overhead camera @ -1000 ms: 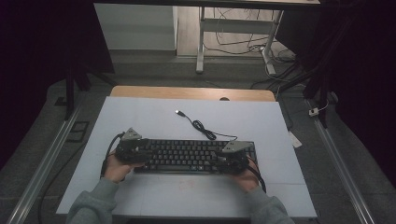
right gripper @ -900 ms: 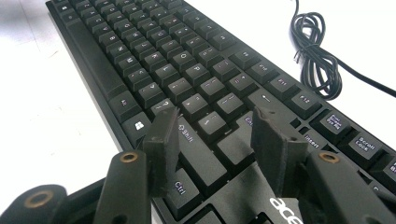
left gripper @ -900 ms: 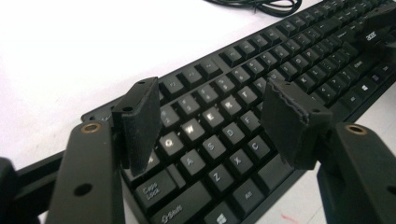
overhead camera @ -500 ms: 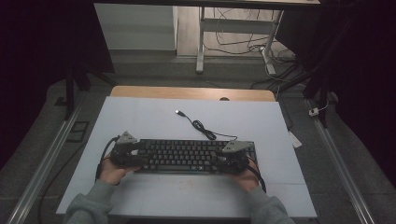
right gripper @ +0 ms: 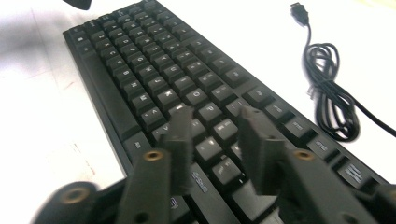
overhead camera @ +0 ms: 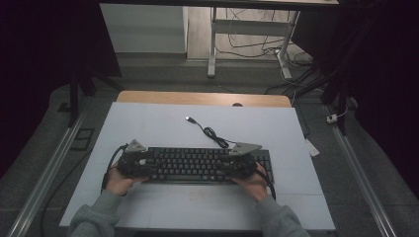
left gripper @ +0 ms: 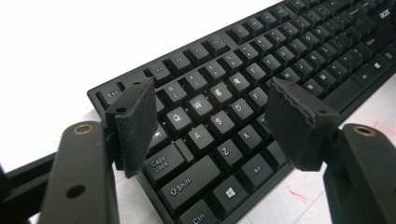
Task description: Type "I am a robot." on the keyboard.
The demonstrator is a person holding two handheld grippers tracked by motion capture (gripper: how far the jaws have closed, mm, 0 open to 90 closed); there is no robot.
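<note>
1. A black keyboard [overhead camera: 197, 165] is seen in the high view lying flat on the pale table top [overhead camera: 163, 123], near the person's edge, with its long side running across the table.
2. The left gripper [overhead camera: 132, 163] is held over the keyboard's left end by the person's left hand [overhead camera: 118, 181]. In the left gripper view its jaws are spread wide above the letter keys, with the Q, W, A, S and Z keys framed between the two pads; no key is pinched, and contact with the keys cannot be confirmed. The jaws have just been opening a little further.
3. The right gripper [overhead camera: 237, 165] is held over the keyboard's right end by the person's right hand [overhead camera: 254, 181]. In the right gripper view its jaws stand closer together than the left pair, with a narrow gap and nothing gripped between them; the pads are blurred, and whether they touch the keys beneath cannot be told. These jaws have just been closing.
4. The keyboard's cable [overhead camera: 212, 134] is laid loosely coiled on the table top behind the keyboard, with its USB plug [overhead camera: 189, 119] lying free further towards the far edge.
5. A strip of bare wood [overhead camera: 197, 98] is visible along the table's far edge.
</note>
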